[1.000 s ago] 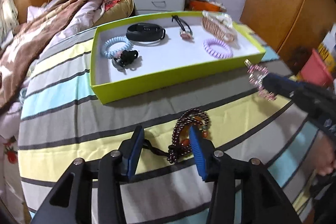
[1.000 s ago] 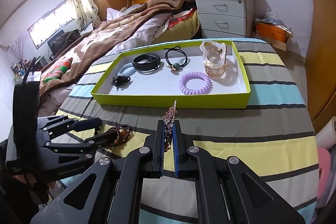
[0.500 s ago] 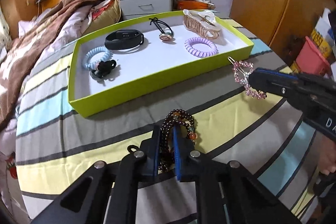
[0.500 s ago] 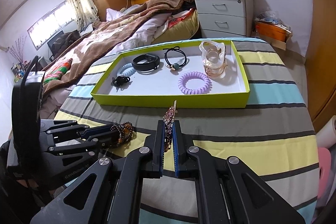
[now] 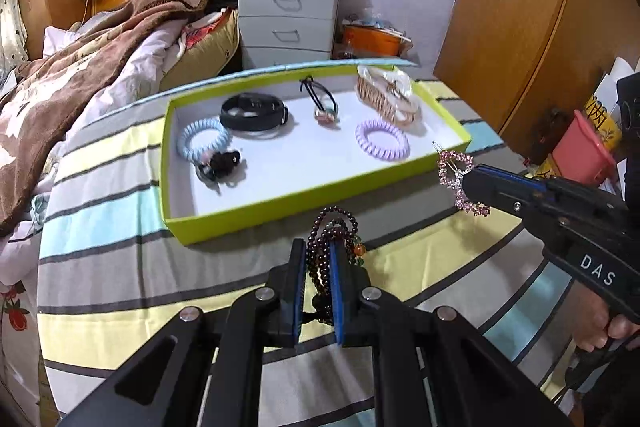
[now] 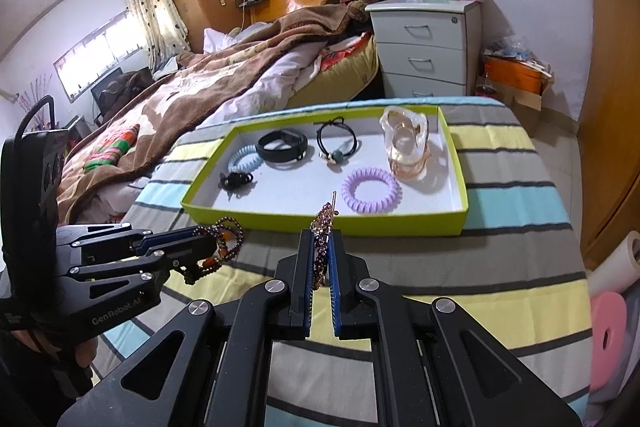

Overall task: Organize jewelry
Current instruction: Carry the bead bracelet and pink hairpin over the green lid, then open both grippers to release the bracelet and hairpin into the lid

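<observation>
My left gripper (image 5: 318,251) is shut on a dark red beaded bracelet (image 5: 333,227) and holds it above the striped cloth, just in front of the lime-green tray (image 5: 256,215). My right gripper (image 6: 321,241) is shut on a pink rhinestone hair clip (image 6: 323,223), also lifted, near the tray's front wall (image 6: 360,223). The clip also shows in the left wrist view (image 5: 456,175). The tray holds a black band (image 6: 282,147), a blue coil tie (image 6: 242,157), a purple coil tie (image 6: 370,191), a black hair tie (image 6: 336,143) and a clear claw clip (image 6: 406,147).
The striped tablecloth (image 6: 500,259) covers the table. A bed with a brown blanket (image 6: 180,99) lies to the left, a grey nightstand (image 6: 424,47) behind the tray. A pink bin (image 5: 584,155) and a wooden wardrobe (image 5: 520,7) stand to the right.
My left gripper closed on the beaded bracelet and lifted it off the cloth toward the tray. My right gripper kept its hold on the hair clip and barely moved.
</observation>
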Available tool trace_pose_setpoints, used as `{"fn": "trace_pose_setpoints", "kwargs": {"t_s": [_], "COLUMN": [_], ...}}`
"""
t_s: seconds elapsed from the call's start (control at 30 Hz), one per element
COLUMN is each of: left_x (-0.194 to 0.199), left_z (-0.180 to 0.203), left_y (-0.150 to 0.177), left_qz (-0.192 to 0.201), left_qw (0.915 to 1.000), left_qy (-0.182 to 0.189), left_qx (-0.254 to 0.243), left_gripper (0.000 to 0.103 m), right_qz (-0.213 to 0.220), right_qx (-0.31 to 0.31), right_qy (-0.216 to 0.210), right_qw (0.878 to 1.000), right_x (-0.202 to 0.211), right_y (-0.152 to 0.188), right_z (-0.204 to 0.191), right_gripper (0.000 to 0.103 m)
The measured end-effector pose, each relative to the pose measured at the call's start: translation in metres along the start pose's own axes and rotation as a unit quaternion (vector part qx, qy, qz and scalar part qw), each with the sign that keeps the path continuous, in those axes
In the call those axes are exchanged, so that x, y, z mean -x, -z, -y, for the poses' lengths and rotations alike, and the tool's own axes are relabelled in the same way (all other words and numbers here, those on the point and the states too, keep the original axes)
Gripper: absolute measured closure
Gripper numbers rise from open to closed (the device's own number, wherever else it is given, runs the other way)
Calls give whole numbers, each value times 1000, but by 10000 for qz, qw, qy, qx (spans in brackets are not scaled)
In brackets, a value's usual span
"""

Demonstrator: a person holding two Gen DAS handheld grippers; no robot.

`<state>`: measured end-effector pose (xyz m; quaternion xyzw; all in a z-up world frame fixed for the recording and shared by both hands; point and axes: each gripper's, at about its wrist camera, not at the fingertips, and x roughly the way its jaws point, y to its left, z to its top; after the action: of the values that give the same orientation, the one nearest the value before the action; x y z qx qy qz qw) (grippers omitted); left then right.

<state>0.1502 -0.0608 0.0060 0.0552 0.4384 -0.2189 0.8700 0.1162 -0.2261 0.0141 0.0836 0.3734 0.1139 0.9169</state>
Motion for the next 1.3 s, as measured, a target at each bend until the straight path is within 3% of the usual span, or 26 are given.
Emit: {"fn": "trace_pose_setpoints", "kwargs": {"t_s": [0.6,0.9,1.3], "left_x": [6,-16,-35], "left_z": [-45,-70,-70], "left_y": [-38,-43,-40], "left_qz": [340,198,60], "left_qw": [9980,9957,9958], "left_qy": [-237,-343,-195], "left_qx": [481,835,896], "left_gripper": [91,91,91], "right_qz": [24,-270,-589], "right_qx": [56,-66,-180], "right_qy": [-180,-287,-414], "right_qw": [9998,9992,9972], "right_x": [-33,-74,-101], "right_y": [-42,-53,-49], "right_z": [-8,-6,-2], "right_gripper": [96,96,96]}}
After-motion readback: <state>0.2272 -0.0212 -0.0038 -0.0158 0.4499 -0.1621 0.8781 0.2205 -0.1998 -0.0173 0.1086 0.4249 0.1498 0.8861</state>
